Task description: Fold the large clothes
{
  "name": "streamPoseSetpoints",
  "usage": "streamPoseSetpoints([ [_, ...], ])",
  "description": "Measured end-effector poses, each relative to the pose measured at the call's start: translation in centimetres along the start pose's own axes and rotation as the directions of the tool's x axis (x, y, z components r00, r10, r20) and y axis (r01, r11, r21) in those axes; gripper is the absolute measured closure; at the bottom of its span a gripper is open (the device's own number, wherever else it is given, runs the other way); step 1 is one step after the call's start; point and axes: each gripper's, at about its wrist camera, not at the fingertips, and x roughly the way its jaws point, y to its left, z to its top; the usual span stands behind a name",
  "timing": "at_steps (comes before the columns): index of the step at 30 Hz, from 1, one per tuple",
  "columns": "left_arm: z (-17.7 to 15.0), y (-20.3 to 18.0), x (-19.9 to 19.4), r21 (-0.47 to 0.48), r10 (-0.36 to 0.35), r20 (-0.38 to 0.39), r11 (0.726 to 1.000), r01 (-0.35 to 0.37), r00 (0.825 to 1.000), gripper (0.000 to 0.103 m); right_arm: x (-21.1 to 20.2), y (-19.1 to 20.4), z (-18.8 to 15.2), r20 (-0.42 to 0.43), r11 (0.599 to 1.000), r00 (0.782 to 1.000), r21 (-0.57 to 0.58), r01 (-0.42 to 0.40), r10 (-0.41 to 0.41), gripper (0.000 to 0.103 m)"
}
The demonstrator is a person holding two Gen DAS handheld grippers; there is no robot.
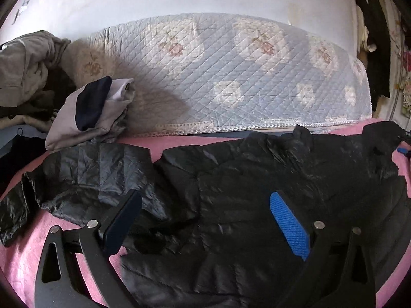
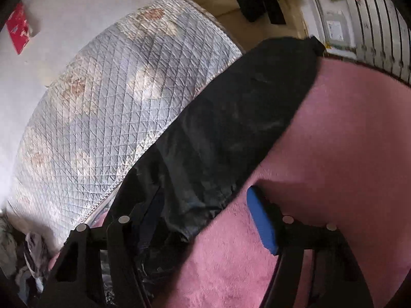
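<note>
A black, shiny, crinkled jacket [image 1: 257,179] lies spread on a pink blanket [image 1: 64,225]. One sleeve [image 1: 38,192] reaches toward the left edge. My left gripper [image 1: 205,205] hovers low over the jacket's body, open, with its blue pad [image 1: 290,228] on the right and the dark finger [image 1: 123,218] on the left. In the right wrist view the other sleeve [image 2: 244,118] runs diagonally up to the right. My right gripper [image 2: 200,197] stands open astride the sleeve's lower part. Its blue pad [image 2: 262,223] is over bare blanket [image 2: 334,154] and clear of the fabric. The left finger is hard to make out against the black cloth.
A quilted blue-and-white floral cover [image 1: 231,77] lies beyond the jacket. A pile of grey, dark and lilac clothes [image 1: 51,97] sits at the left. Dark garments [image 1: 372,38] hang at the right. A white radiator [image 2: 372,30] stands past the blanket's far edge.
</note>
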Motion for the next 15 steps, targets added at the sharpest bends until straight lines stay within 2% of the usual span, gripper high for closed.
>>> streamPoseSetpoints([
  [3, -0.5, -1.0, 0.0, 0.003, -0.026, -0.020, 1.000, 0.026, 0.999, 0.004, 1.3, 0.7, -0.1, 0.023, 0.989, 0.996, -0.119, 0.091, -0.088, 0.045],
  [6, -0.5, -1.5, -0.5, 0.029, -0.035, 0.001, 0.999, 0.035, 0.999, 0.004, 1.5, 1.1, -0.3, 0.078, 0.973, 0.987, -0.174, 0.154, -0.142, 0.064],
  [7, -0.4, -1.6, -0.7, 0.038, -0.030, 0.011, 0.999, 0.030, 0.999, 0.004, 1.2, 0.7, -0.3, 0.087, 0.974, 0.985, -0.162, 0.159, -0.147, 0.086],
  [8, -0.3, -1.6, -0.9, 0.042, -0.028, 0.020, 0.999, 0.027, 0.999, 0.004, 1.0, 0.3, -0.2, 0.081, 0.981, 0.988, -0.136, 0.139, -0.129, 0.099],
  [9, -0.2, -1.5, -1.1, 0.041, -0.024, 0.025, 0.999, 0.023, 0.999, 0.004, 0.6, -0.1, 0.0, 0.082, 0.988, 0.991, -0.105, 0.114, -0.105, 0.099],
  [10, 0.0, -1.4, -1.3, 0.037, -0.022, 0.030, 0.999, 0.021, 0.999, 0.004, 0.2, -0.2, 0.0, 0.089, 0.988, 0.990, -0.093, 0.122, -0.114, 0.100],
  [11, 0.2, -1.3, -1.6, 0.028, -0.021, 0.039, 0.999, 0.020, 0.999, 0.004, -0.4, 0.2, 0.1, 0.111, 0.981, 0.981, -0.093, 0.171, -0.160, 0.100],
  [12, 0.4, -1.2, -2.1, 0.019, -0.015, 0.046, 1.000, 0.015, 0.999, 0.004, -1.7, 1.1, 0.1, 0.165, 0.963, 0.960, -0.115, 0.245, -0.224, 0.100],
  [13, 0.6, -1.1, -2.5, 0.009, -0.005, 0.044, 1.000, 0.005, 0.999, 0.004, -2.8, 2.1, 0.1, 0.219, 0.948, 0.942, -0.141, 0.287, -0.253, 0.100],
  [14, 0.9, -1.1, -2.8, 0.003, 0.016, 0.025, 1.000, -0.016, 1.000, 0.004, -4.2, 3.1, 0.1, 0.264, 0.939, 0.931, -0.166, 0.303, -0.253, 0.100],
  [15, 1.1, -1.2, -3.2, 0.003, 0.045, -0.001, 0.999, -0.045, 0.999, 0.005, -5.9, 4.2, 0.2, 0.286, 0.949, 0.936, -0.176, 0.261, -0.205, 0.100],
])
